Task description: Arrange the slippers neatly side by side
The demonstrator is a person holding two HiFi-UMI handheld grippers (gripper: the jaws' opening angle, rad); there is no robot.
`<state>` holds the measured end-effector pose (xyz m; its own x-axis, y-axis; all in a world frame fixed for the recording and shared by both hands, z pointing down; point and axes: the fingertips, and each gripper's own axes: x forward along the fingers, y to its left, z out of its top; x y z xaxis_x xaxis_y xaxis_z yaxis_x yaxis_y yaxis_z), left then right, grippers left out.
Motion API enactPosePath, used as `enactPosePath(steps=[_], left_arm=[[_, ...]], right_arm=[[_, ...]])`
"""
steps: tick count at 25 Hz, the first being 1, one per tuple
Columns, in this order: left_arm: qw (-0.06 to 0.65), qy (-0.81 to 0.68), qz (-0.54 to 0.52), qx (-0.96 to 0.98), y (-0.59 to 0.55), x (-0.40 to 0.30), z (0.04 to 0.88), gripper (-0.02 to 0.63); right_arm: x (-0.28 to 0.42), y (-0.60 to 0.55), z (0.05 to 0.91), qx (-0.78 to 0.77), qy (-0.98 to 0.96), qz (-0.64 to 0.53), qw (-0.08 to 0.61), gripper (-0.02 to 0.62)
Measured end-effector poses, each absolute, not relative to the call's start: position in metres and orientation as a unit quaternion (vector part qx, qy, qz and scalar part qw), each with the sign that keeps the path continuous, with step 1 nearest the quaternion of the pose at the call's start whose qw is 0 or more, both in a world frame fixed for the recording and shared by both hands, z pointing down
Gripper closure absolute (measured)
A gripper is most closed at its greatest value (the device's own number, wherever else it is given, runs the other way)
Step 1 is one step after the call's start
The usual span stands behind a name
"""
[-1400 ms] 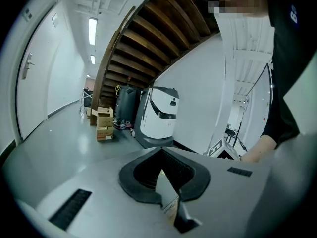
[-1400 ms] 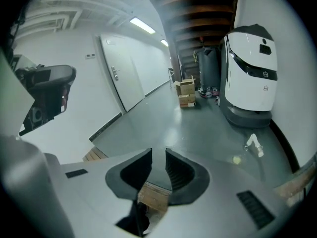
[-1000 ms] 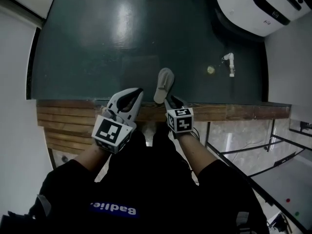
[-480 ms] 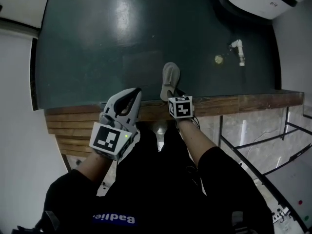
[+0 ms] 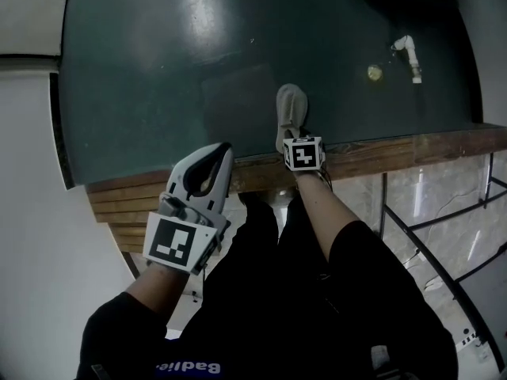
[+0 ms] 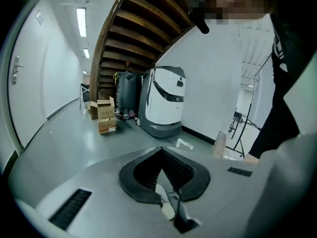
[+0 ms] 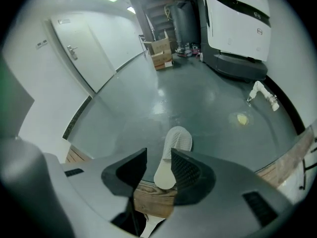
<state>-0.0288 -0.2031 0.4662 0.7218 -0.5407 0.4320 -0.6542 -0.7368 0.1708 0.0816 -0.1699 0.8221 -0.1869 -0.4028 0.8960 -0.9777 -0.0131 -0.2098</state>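
Note:
One pale beige slipper [image 5: 290, 111] lies on the dark green floor, its heel at the wooden step edge [image 5: 380, 153]. My right gripper [image 5: 295, 138] is right at that heel. In the right gripper view the slipper [image 7: 173, 155] shows between the two spread jaws of the gripper [image 7: 158, 156], with a gap on its left side, so the gripper is open. My left gripper [image 5: 223, 147] hovers over the step to the left, empty, and its jaws meet at the tips in the left gripper view [image 6: 161, 149]. No second slipper shows clearly.
A white floor machine [image 7: 237, 14] stands at the far side, with cardboard boxes [image 6: 104, 114] beside it. A white pipe piece [image 5: 409, 54] and a yellow spot [image 5: 374, 72] lie on the floor to the right. White walls bound the left; metal railing runs below right.
The head view has shifted, so the floor things sit higher and further right. My right gripper stays at the slipper's heel. The left gripper has dropped back a little.

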Motion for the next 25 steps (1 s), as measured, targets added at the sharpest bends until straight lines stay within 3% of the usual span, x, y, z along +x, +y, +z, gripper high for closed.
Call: enactPosePath(steps=[25], left_arm=[[0.209, -0.365, 0.225, 0.879, -0.173, -0.108, 0.604, 0.604]], right_arm=[[0.098, -0.199, 1.021, 0.578, -0.56, 0.452, 0.385, 0.468]])
